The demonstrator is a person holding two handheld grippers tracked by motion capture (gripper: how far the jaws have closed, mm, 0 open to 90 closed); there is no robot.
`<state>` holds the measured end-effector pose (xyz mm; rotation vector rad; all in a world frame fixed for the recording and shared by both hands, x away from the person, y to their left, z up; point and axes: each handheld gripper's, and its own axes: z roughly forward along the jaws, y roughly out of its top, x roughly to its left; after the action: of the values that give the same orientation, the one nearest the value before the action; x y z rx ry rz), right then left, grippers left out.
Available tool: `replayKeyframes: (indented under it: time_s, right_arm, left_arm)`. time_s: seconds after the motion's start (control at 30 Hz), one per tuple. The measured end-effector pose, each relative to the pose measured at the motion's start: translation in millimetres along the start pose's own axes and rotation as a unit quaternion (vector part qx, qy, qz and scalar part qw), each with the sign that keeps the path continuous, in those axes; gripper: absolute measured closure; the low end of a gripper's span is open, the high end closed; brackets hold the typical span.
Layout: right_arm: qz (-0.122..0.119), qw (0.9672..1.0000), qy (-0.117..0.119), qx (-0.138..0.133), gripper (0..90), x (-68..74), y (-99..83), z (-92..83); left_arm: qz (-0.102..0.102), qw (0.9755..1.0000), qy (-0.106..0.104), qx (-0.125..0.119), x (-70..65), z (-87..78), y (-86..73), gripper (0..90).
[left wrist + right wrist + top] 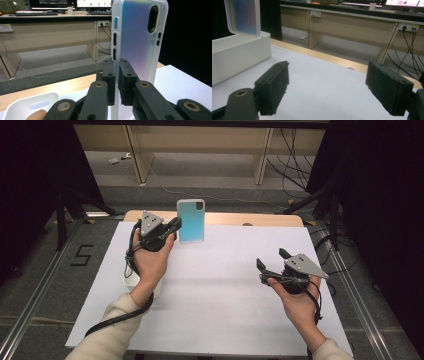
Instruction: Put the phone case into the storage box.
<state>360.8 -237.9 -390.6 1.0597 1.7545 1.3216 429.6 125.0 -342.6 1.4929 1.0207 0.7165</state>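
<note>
A phone case [191, 221] with a translucent white rim and a blue-tinted back stands upright above the far edge of the table. My left gripper [176, 226] is shut on its left side edge, just below the button cut-outs. In the left gripper view the two pads pinch the phone case [140, 37] rim between them at my left gripper [117, 75]. My right gripper [272, 260] hovers over the right half of the table, open and with nothing in it. The right gripper view shows my right gripper [329, 92] spread wide, with the phone case [244, 16] far off at upper left.
A white mat [220, 285] covers the table, with a wooden strip [260, 219] at its far edge. A white box [131, 279] sits under my left wrist, and the white box [239, 55] is also at the left of the right gripper view. Desks and cables lie beyond.
</note>
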Motion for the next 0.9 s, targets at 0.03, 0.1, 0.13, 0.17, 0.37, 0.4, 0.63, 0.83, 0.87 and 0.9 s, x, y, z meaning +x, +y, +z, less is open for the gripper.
replayKeyframes:
  time_s: [0.03, 0.1, 0.13, 0.17, 0.37, 0.4, 0.63, 0.83, 0.87, 0.9]
  right_arm:
    - [-0.005, 1.0, 0.0, 0.001, 19.8, -1.7, -0.9, -0.8]
    - [-0.003, 1.0, -0.004, 0.0, 19.6, -2.8, -2.3, -0.4]
    - [0.001, 1.0, 0.002, 0.002, 19.6, -2.9, -2.5, -0.6]
    - [0.001, 1.0, 0.002, 0.002, 19.6, -3.4, -2.4, -0.6]
    - [0.0, 1.0, 0.002, -0.001, 19.7, -5.3, -1.6, -0.8]
    - [0.001, 1.0, 0.002, -0.001, 19.7, -5.6, -1.7, -0.7]
    - [0.002, 1.0, -0.002, -0.001, 19.7, -7.4, -2.8, -2.1]
    - [-0.002, 1.0, -0.005, 0.0, 19.7, -5.7, -2.1, -2.8]
    - [-0.001, 1.0, -0.005, 0.001, 19.7, -4.9, -1.9, -3.6]
    - [-0.002, 1.0, -0.004, 0.0, 19.7, -4.5, -1.9, -4.0]
  left_arm:
    - [-0.002, 1.0, 0.001, -0.002, 0.5, 0.0, 0.0, 84.7]
    - [-0.003, 1.0, 0.002, -0.003, 1.4, 0.5, 0.3, 84.7]
    - [-0.003, 1.0, 0.002, -0.003, 1.5, 0.7, 0.5, 84.7]
    - [-0.003, 1.0, 0.002, -0.003, 1.5, 0.9, 0.6, 84.7]
    - [-0.004, 1.0, 0.005, -0.006, 3.2, 1.0, 3.8, 84.7]
    - [-0.005, 1.0, 0.006, -0.005, 4.0, 0.8, 4.3, 84.7]
    - [-0.003, 1.0, 0.006, -0.006, 9.3, 1.4, 7.2, 84.7]
    - [-0.004, 0.9999, 0.005, -0.008, 11.9, -2.2, 8.2, 84.7]
    - [-0.004, 1.0, 0.005, -0.007, 12.4, -2.7, 8.3, 84.7]
    - [-0.004, 0.9999, 0.005, -0.007, 12.8, -3.1, 8.6, 84.7]
